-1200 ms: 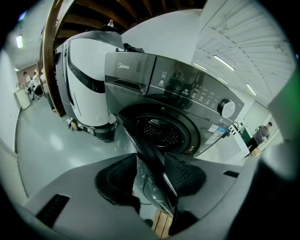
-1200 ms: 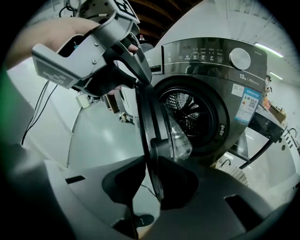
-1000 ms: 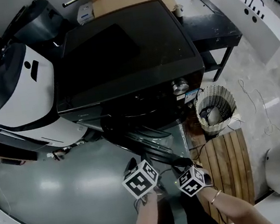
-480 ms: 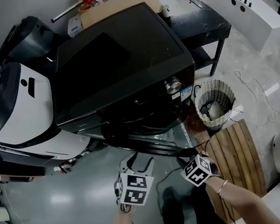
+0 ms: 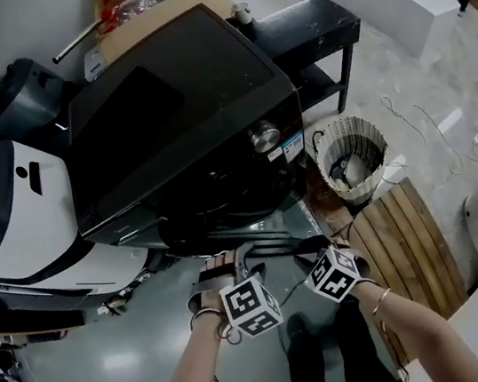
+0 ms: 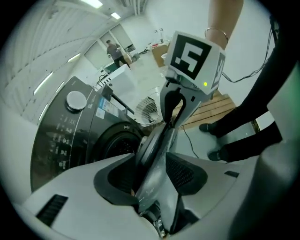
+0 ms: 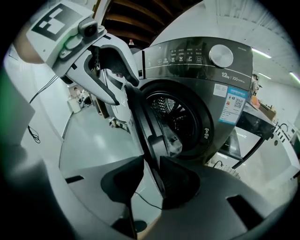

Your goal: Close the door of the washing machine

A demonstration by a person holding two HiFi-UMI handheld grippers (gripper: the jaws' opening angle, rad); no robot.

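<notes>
The washing machine (image 5: 183, 122) is standing on the grey floor (image 5: 101, 342) with its round door (image 7: 150, 126) hanging open. The door is swinging out toward the near side and is seen almost edge-on. So the closing is hardly under way. Both tools are sitting on the door's free edge, but the door is standing well clear of the front, and the drum (image 7: 173, 112) is showing fully behind it. What is left, as I judge it, is swinging the door across to the opening and pressing it until it latches.

The left tool (image 6: 152, 176) is straddling the door's edge with its jaws wide. They have just been closing a little, and the door is filling most of the gap between them, though I judge the pads are not yet pressing. The right tool (image 7: 152, 161) is gripping the thinner rim at a middling width, a pad lying against each face. Its jaws have just been easing apart, so that hold is looking light.

The machine is a dark, glossy front-loader. It is carrying a silver dial (image 7: 220, 55) at the right of its control panel and a pale label (image 7: 233, 105) below that. The door is showing a thick dark rim and a clear bowl bulging toward the drum. A wire basket (image 5: 348, 159) is standing just to the machine's right.
</notes>
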